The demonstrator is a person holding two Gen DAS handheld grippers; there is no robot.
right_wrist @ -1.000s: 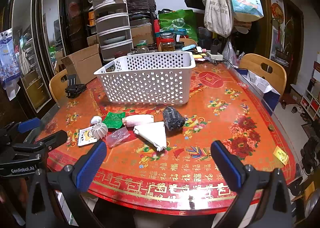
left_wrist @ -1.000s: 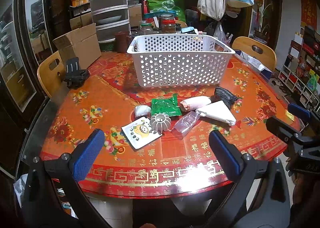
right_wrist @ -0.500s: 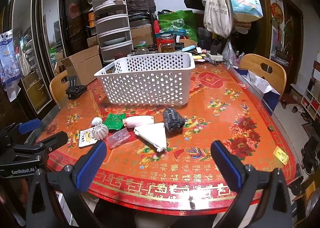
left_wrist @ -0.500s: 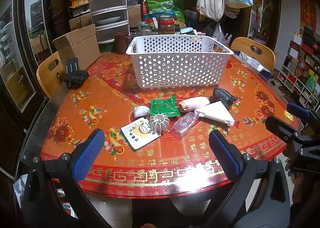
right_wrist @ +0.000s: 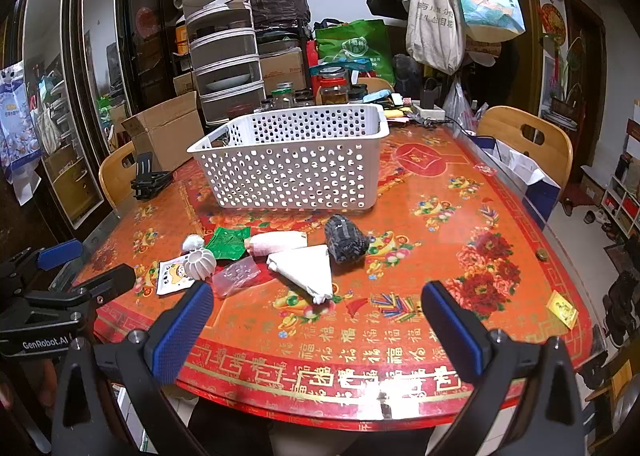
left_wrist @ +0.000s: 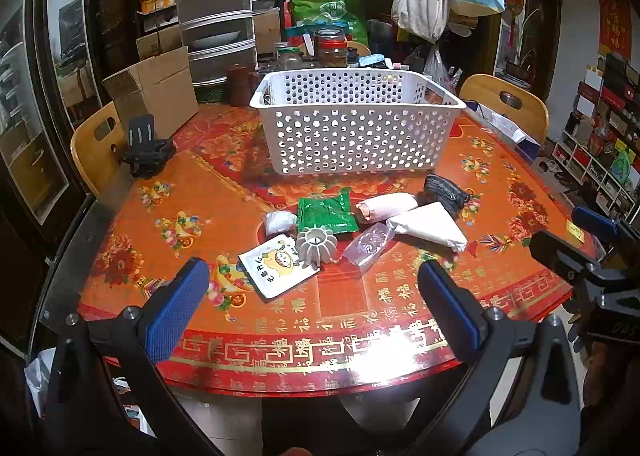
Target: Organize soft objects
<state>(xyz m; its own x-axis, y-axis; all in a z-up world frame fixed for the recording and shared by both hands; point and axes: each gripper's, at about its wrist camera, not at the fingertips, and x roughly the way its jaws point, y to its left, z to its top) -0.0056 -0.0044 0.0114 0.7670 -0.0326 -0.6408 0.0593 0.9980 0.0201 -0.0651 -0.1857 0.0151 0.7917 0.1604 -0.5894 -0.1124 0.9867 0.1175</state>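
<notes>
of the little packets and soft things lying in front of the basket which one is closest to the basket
The dark grey knitted bundle, at the right end of the cluster. It lies just ahead of the white basket; the green packet and pink roll sit slightly farther back.

Both wrist views face the basket [left_wrist: 354,121] across the table [right_wrist: 440,240], seemingly side by side.

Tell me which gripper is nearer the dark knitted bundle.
Right. The right gripper sits at the table edge facing the dark knitted bundle, just off to its right. The left gripper faces the card, so the bundle lies farther away, up to its right.
</notes>
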